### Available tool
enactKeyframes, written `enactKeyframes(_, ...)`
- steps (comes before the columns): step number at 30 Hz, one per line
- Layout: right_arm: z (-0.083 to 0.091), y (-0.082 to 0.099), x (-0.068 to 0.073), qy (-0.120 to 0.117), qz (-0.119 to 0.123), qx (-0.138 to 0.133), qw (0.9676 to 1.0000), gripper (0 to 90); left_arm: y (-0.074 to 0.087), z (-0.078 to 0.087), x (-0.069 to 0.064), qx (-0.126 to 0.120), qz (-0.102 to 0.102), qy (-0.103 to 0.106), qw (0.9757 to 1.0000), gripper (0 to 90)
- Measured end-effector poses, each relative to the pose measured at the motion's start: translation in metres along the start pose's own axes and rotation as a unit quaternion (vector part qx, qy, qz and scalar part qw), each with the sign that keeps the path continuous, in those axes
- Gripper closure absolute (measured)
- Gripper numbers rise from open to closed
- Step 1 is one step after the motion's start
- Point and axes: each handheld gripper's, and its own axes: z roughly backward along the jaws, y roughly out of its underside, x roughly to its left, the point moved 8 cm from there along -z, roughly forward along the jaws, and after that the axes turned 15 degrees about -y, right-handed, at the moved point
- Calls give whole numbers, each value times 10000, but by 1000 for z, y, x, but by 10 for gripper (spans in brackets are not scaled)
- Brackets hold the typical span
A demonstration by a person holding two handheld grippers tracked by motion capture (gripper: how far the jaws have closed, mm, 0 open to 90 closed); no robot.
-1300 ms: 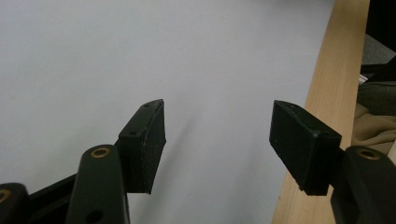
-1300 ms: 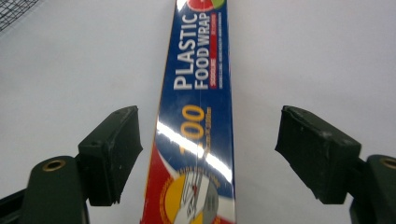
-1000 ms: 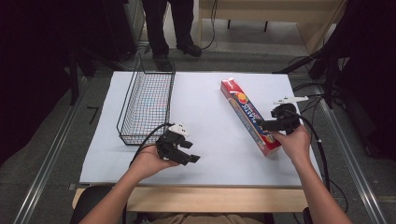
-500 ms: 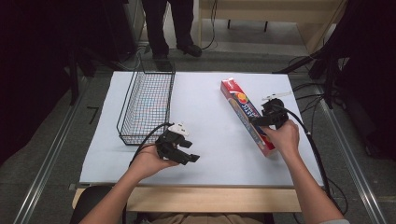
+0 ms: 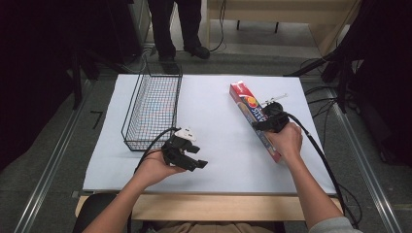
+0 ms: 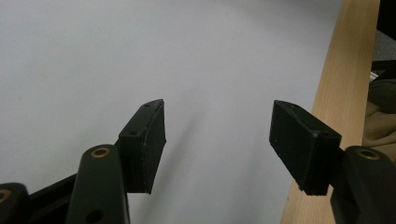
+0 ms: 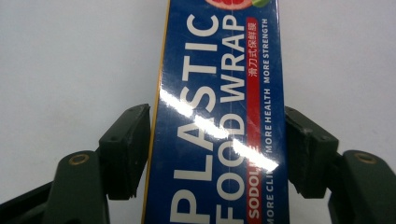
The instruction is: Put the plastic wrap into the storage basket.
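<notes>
The plastic food wrap box (image 7: 219,116) lies flat on the white tabletop (image 5: 214,121), its long blue face up, and the right tongs (image 7: 217,149) straddle it across its width. In the right gripper view the left jaw sits right against the box's yellow edge and the right jaw just beside the other edge; the jaws have just been closing with the box between them, though I cannot tell whether the pads press it yet. That view gives the lettering up close, white "PLASTIC FOOD WRAP" on blue with a red strip. The high view gives what the close one cannot: the box (image 5: 255,119) runs at a slant, its red end lying beyond the right tongs (image 5: 266,122) and its other end back under the right hand (image 5: 286,141). Well apart to the left of that, the left hand (image 5: 158,167) holds the left tongs (image 5: 197,158) low over bare tabletop near its front edge. The left gripper view shows the left tongs (image 6: 217,135) spread with nothing between them, white surface beneath and the wooden edge (image 6: 336,107) alongside the right jaw. Just beyond the left tongs stands a black wire basket (image 5: 153,109).
</notes>
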Motion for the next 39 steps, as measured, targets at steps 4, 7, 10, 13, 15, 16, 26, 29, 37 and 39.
enactKeyframes(4,-2,0,-2,-15,-79,67,9999,352,0,0,-1,-7,-11,-5,10000,368)
enactKeyframes(7,-3,1,-2,-65,-162,110,9998,354,0,0,-1,-4,-21,-15,10000,366)
enactKeyframes(10,-4,1,-3,-109,-197,146,9996,366,0,0,-1,-10,-18,-18,10000,363)
enactKeyframes(13,-4,0,-2,-53,-240,170,9996,396,0,0,-1,-34,-11,-25,10000,360)
enactKeyframes(15,-4,0,-2,-28,-255,168,9995,401,0,0,-1,-32,-19,-17,10000,360)
enactKeyframes(16,-4,0,-2,29,-306,152,9994,408,0,1,-1,-22,-40,-27,10000,360)
enactKeyframes(26,6,-4,3,-88,-343,280,9990,415,1,4,-1,-62,-45,-14,10000,361)
enactKeyframes(29,11,-4,4,-82,-254,286,9992,415,-2,6,-3,-106,-47,-20,9999,361)
enactKeyframes(37,35,-1,19,-506,112,227,9984,414,-15,18,-8,-195,-229,-19,9995,361)
enactKeyframes(39,40,2,24,-641,270,271,9972,414,-19,22,-8,-221,-263,-5,9994,361)
